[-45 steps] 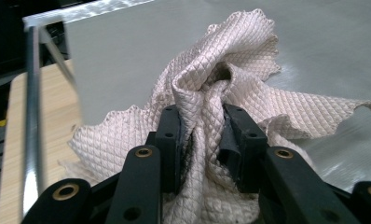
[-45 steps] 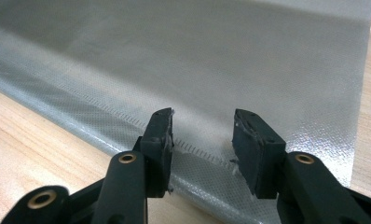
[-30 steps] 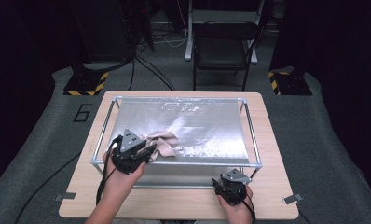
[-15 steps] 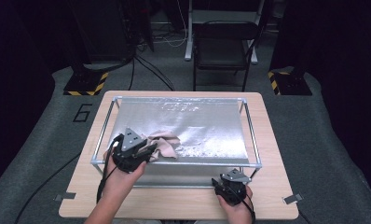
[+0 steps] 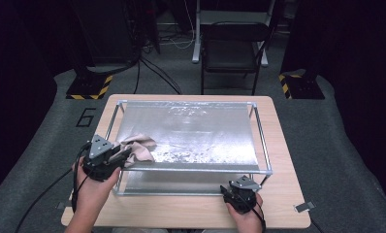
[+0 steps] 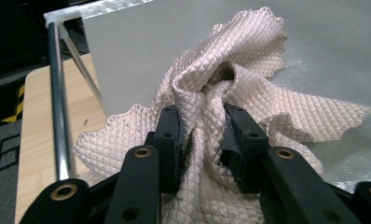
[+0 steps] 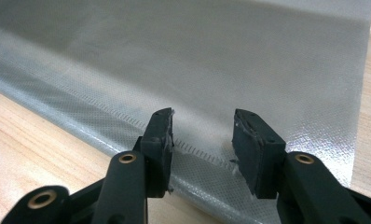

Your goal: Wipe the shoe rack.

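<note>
On silver foil-covered shelf (image 5: 196,141), near left corner, lay crumpled pinkish-beige quilted cloth (image 6: 230,100), pinched by left gripper (image 6: 200,135). Right gripper (image 7: 202,140) spread, empty, apparently over lower foil sheet (image 7: 221,56).

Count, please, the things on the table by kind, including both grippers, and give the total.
Cloth, pinkish, quilted: 1
Metal rack with silver sheet: 1
Grippers: 2, the left gripper and the right gripper
Metal clips at the table's near edges: 2
Total: 6
</note>
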